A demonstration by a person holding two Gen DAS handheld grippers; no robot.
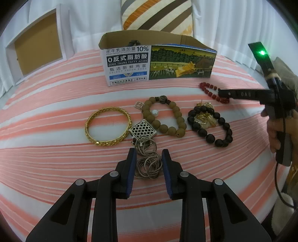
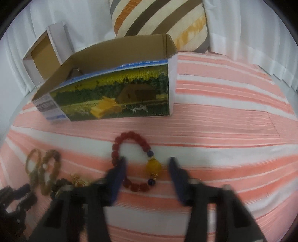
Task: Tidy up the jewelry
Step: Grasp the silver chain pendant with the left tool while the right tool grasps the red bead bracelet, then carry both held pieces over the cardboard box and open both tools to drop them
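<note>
Five pieces of jewelry lie in a loose row on a pink-and-white striped cloth [image 1: 55, 158] as we work w/ both tongs.

In the left wrist view, our left gripper [image 1: 148, 151] is clenched on a tangled silver chain [image 1: 148, 165], pads pressing its coils from either side while it rests on the cloth. A lattice pendant [image 1: 142, 129] sits just beyond, at 12 o'clock from the chain, touching it. A gold bangle [image 1: 108, 128] lies at 10 o'clock, just beside the pendant. A tan bead bracelet [image 1: 165, 115] w/ a pearl [image 1: 154, 112] inside its loop sits at 1 o'clock. A dark bead bracelet [image 1: 214, 126] circling small gold trinkets [image 1: 204, 119] lies at 2 o'clock.

In the right wrist view, blurred, our right gripper [image 2: 147, 159] stands released, jaws apart and straddling part of a red bead bracelet [image 2: 119, 141]. Its amber bead [image 2: 153, 166] sits between the fingers, nearer the left one; the right pad is clear of it. That left finger overlaps the red beads at 9 o'clock; contact we cannot tell.

A printed carton [image 1: 158, 61], top open, stands at 12 o'clock behind the row, apart from every piece. A striped pillow [image 1: 158, 14] leans behind it, and a white box [image 1: 35, 42] rests at 10 o'clock. A hand [image 1: 273, 130] grips the right tool's handle at 3 o'clock.
</note>
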